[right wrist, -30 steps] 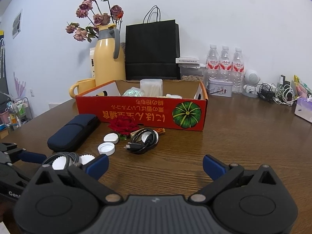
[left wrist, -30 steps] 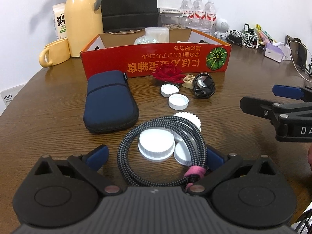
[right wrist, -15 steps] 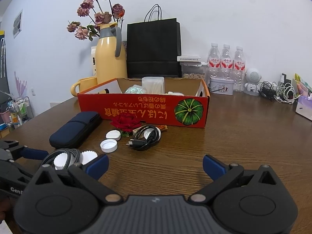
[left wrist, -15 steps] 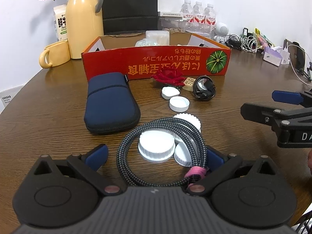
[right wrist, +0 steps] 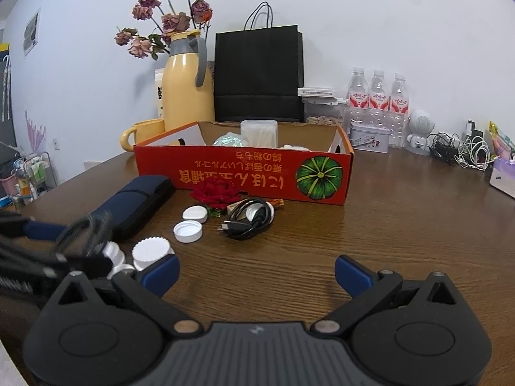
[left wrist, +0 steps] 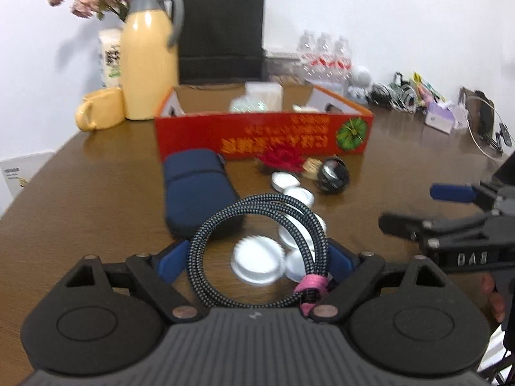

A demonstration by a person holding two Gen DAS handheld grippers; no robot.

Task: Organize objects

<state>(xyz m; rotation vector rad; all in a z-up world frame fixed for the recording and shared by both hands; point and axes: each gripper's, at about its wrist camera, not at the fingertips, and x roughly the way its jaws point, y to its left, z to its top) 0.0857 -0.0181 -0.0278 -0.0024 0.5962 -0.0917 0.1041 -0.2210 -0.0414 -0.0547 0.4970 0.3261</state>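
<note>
One coiled braided cable (left wrist: 257, 241), pink-tied, black-and-white

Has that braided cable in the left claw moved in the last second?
Yes. The braided cable has come up: its loop now overlaps the navy pouch and stands above the white caps, gripped by the left claw.

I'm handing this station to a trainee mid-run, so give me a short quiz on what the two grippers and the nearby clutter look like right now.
1. True or false: the right gripper is open and holds nothing.
2. Fill the blank: the left gripper is shut on the ____.
3. Where does the red fabric rose lie relative to the red cardboard box with the green pumpkin print?

Key
1. True.
2. Black-and-grey braided cable coil with the pink strap.
3. Outside the box, on the brown wooden table, just in front of its printed wall.
</note>
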